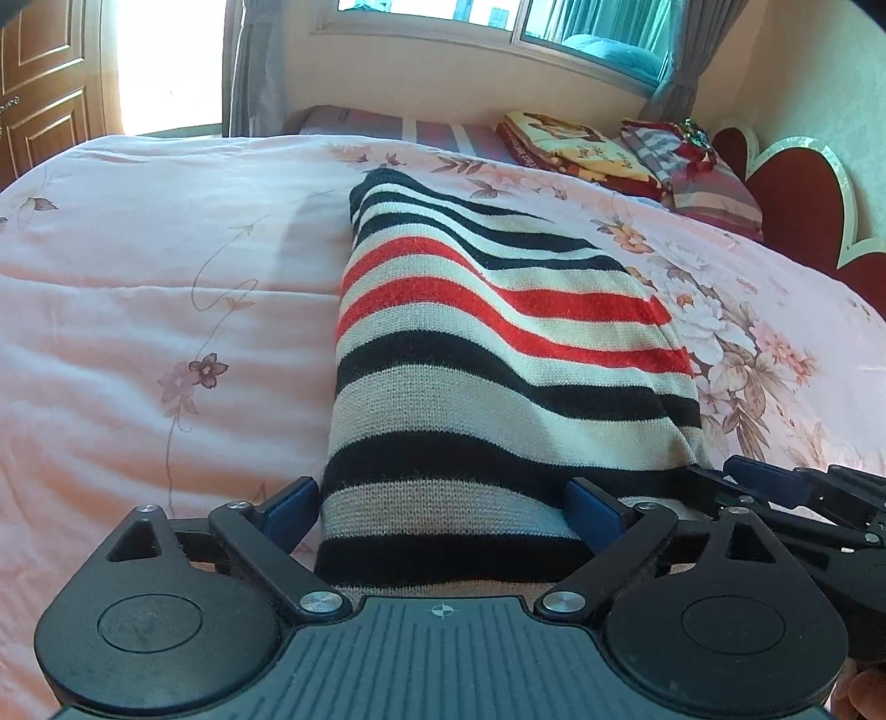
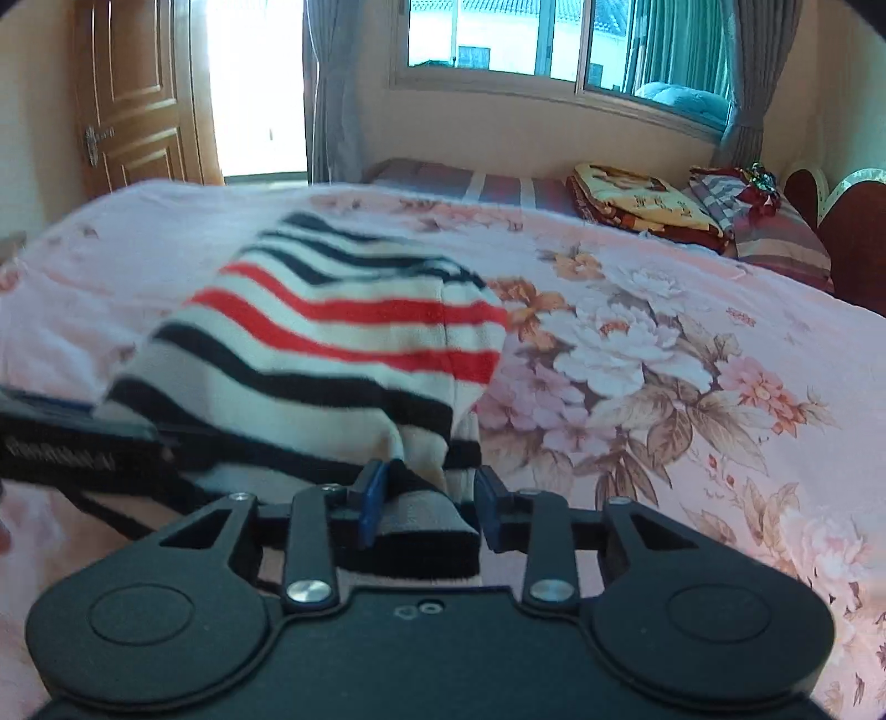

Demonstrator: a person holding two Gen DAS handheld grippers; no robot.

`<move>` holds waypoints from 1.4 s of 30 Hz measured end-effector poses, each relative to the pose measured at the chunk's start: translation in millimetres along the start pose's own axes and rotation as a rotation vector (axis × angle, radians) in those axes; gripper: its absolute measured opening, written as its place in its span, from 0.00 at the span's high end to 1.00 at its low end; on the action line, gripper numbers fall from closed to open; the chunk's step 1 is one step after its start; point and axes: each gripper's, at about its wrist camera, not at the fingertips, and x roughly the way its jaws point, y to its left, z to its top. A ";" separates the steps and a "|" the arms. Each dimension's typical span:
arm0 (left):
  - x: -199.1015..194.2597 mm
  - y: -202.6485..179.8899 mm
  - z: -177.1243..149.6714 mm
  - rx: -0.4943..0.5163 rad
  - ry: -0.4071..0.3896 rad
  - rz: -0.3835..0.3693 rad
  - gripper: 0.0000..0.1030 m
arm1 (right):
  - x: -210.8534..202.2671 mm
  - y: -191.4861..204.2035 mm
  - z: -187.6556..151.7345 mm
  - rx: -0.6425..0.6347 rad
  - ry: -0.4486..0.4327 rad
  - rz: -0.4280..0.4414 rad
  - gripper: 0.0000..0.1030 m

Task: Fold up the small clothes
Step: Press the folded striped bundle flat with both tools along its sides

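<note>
A small knitted sweater [image 1: 498, 343] with black, cream and red stripes lies folded lengthwise on a pink floral bedspread [image 1: 138, 288]. My left gripper [image 1: 443, 512] is wide open, its blue pads either side of the near hem. My right gripper [image 2: 426, 498] is partly open around a bunched corner of the same sweater [image 2: 332, 343]; the pads do not press it. The right gripper also shows in the left wrist view [image 1: 775, 482] at the sweater's right edge, and the left gripper shows at the left edge of the right wrist view [image 2: 66, 437].
Folded blankets [image 1: 576, 149] and striped pillows [image 1: 714, 188] lie at the bed's far side, by a red headboard [image 1: 797, 205]. A window [image 2: 526, 39] and grey curtains are behind, and a wooden door [image 2: 133, 99] stands at far left.
</note>
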 end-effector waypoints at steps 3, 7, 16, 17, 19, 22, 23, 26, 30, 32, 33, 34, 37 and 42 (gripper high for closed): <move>0.1 -4.9 -1.1 0.017 0.013 0.017 0.00 | 0.5 -11.6 -0.9 0.084 0.003 0.014 0.61; -5.5 -10.2 -0.4 0.031 0.016 0.052 0.00 | -9.6 -12.1 -3.1 0.108 0.010 0.021 0.61; -6.4 -17.7 2.7 0.000 0.089 0.139 0.00 | -15.1 -14.3 -7.1 0.131 0.069 0.033 0.57; -7.1 -18.4 3.6 -0.001 0.096 0.141 0.00 | -19.6 -15.9 -4.5 0.144 0.049 0.033 0.57; -7.0 -19.2 6.2 0.014 0.114 0.140 0.00 | -30.8 -18.0 2.0 0.154 -0.014 0.033 0.56; -5.6 -16.0 9.9 0.000 0.156 0.128 0.00 | -32.6 -16.3 10.2 0.145 -0.038 0.047 0.59; -6.0 -13.9 9.7 -0.020 0.162 0.123 0.00 | -32.2 -13.8 10.5 0.143 -0.043 0.059 0.64; -11.6 -17.2 6.1 0.022 0.114 0.151 0.00 | -28.8 -4.2 6.2 0.136 -0.045 0.096 0.66; -21.9 -35.9 -2.3 0.188 -0.012 0.265 0.00 | -4.7 -0.1 -3.7 0.080 0.016 0.038 0.67; -23.4 -43.7 -5.5 0.255 -0.034 0.287 0.00 | -3.4 -7.8 -5.5 0.112 0.014 0.067 0.70; -24.3 -47.2 -6.0 0.277 -0.039 0.289 0.00 | -5.3 -9.7 -5.4 0.118 0.012 0.076 0.76; -25.0 -49.4 -5.7 0.291 -0.039 0.280 0.00 | -7.7 -12.6 -5.2 0.132 0.006 0.080 0.79; -24.2 -47.3 1.2 0.274 -0.006 0.215 0.00 | -8.4 -24.0 -10.9 0.170 0.026 0.085 0.83; -19.8 -41.0 0.3 0.240 0.005 0.191 0.00 | -20.5 -40.7 -0.6 0.289 -0.021 0.152 0.78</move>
